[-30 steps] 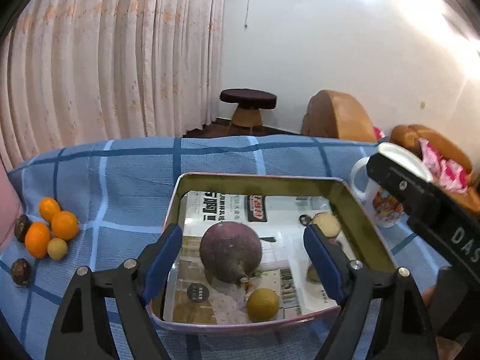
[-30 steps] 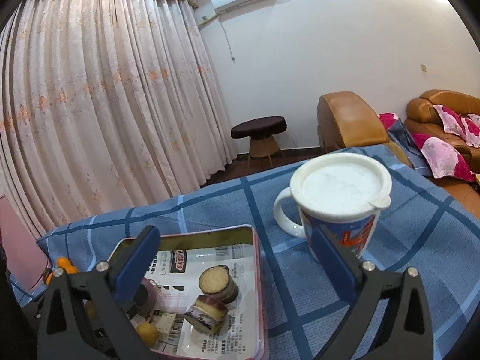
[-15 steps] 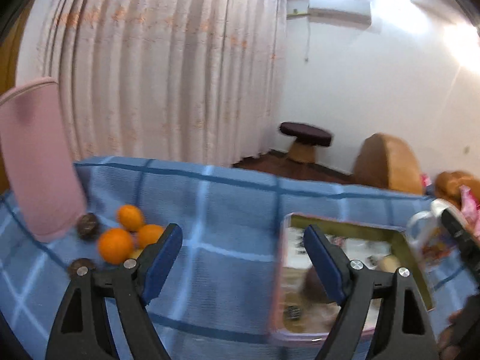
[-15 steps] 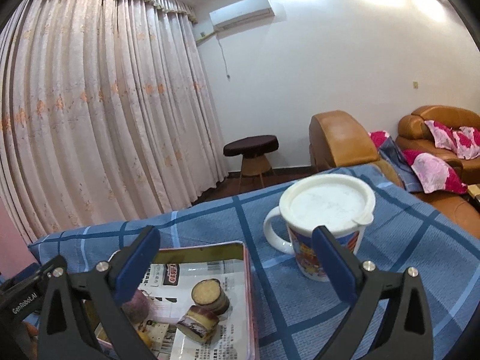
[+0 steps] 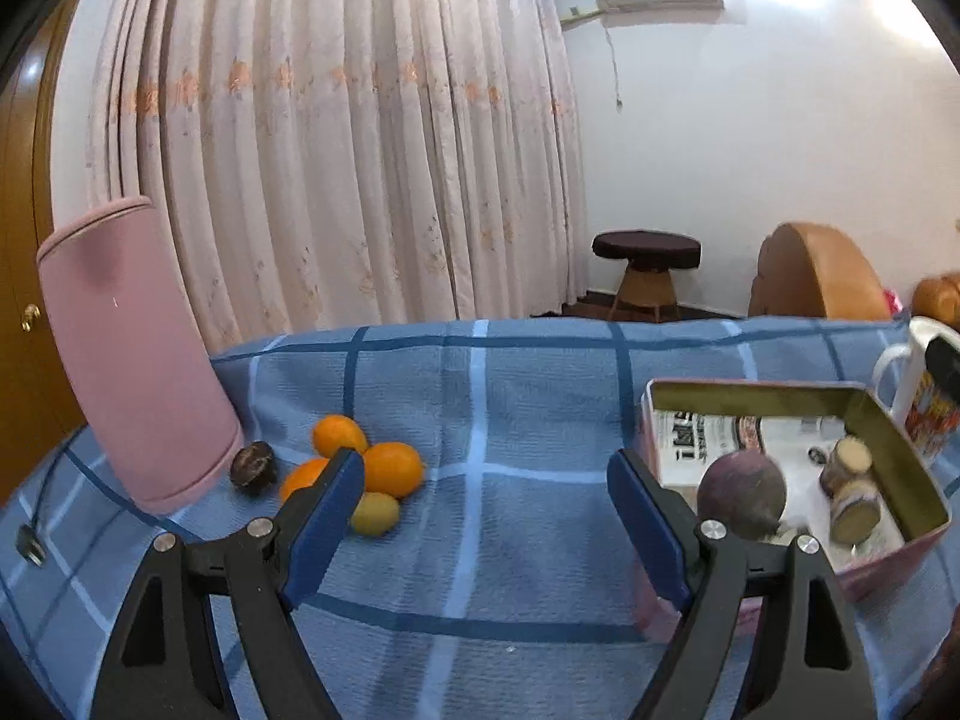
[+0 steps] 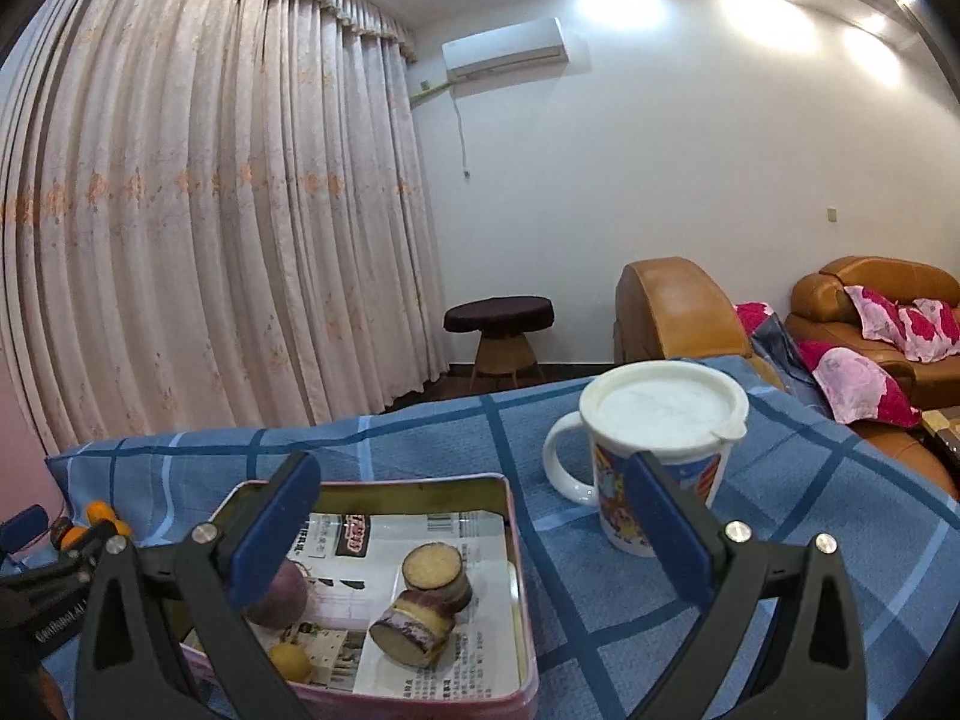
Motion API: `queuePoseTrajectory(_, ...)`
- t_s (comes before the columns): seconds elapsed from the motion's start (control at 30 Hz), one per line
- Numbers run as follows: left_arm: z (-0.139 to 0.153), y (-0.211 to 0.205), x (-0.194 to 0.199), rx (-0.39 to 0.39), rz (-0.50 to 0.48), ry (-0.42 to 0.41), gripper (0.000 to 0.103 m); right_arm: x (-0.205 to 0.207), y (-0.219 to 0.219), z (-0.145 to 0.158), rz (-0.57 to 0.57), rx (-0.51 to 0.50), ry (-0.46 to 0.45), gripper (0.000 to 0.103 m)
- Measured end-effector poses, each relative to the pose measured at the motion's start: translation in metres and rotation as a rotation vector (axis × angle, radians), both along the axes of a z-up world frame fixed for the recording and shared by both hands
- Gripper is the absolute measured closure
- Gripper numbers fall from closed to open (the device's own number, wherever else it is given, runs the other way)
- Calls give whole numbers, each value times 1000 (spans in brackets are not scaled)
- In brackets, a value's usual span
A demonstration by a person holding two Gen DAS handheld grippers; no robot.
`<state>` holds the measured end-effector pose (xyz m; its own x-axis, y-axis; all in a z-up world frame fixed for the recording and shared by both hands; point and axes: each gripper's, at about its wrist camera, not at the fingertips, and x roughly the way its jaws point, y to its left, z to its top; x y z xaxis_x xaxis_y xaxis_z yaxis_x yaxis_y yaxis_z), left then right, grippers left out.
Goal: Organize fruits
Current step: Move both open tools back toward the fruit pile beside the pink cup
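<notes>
Swung away from the tin since a second ago, the left gripper [image 5: 486,516] now looks out over bare blue checked cloth [image 5: 480,396], with the loose fruit pile at its ten o'clock and the tin pushed over to three o'clock.

Going left to right in the left wrist view: a pink cushion [image 5: 132,348] leans at nine o'clock, a dark round fruit [image 5: 253,467] sits just beside its foot, then three oranges [image 5: 393,468] bunched together and touching, with a small yellow-green fruit [image 5: 375,513] against them. None of these is in the tin yet. Further right, the tin [image 5: 888,444], lined with newspaper, already holds a large purple fruit [image 5: 742,495] and two cut pieces [image 5: 849,462]; the right wrist view also shows a small yellow fruit [image 6: 290,662] in its near corner. A lidded mug [image 6: 663,462] stands just beside the tin at its two o'clock.

So I would judge the job partly done: a few items are stowed, and at least five remain on the cloth.

As for pose, the left gripper hangs low over the cloth, level, jaws spread wide and holding nothing, its left finger near the oranges. The right gripper [image 6: 468,534] hovers above the tin's near edge, jaws likewise wide apart and empty, pointed toward the mug.
</notes>
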<state>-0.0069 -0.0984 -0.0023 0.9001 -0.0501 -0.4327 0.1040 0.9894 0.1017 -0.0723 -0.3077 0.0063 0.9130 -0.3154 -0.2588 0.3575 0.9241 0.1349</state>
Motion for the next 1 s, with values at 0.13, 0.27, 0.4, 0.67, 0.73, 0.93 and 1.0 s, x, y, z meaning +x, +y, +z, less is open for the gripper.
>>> queuePoseTrajectory(0.13,-1,8,-4,-8,-20,6,19,-6,3,-1,-39,12,-3,0)
queuePoseTrajectory(0.27,-2,17,-6,-14,-32,20,19,-10,7,-3,-41,55,6,0)
queuePoseTrajectory(0.4,-3,28,-8,-3,-45,27,19,-11,20,-3,-32,52,10,0)
queuePoseTrajectory(0.67,-8,57,2,45,-52,57,19,0,59,-2,25,-2,43,0)
queuePoseTrajectory(0.73,-9,68,6,51,-53,69,19,6,70,-2,46,-6,54,0)
queuePoseTrajectory(0.93,-12,100,20,32,-27,110,19,22,104,-4,110,-1,65,0)
queuePoseTrajectory(1.0,-13,110,24,18,-12,116,19,27,115,-5,131,4,67,0)
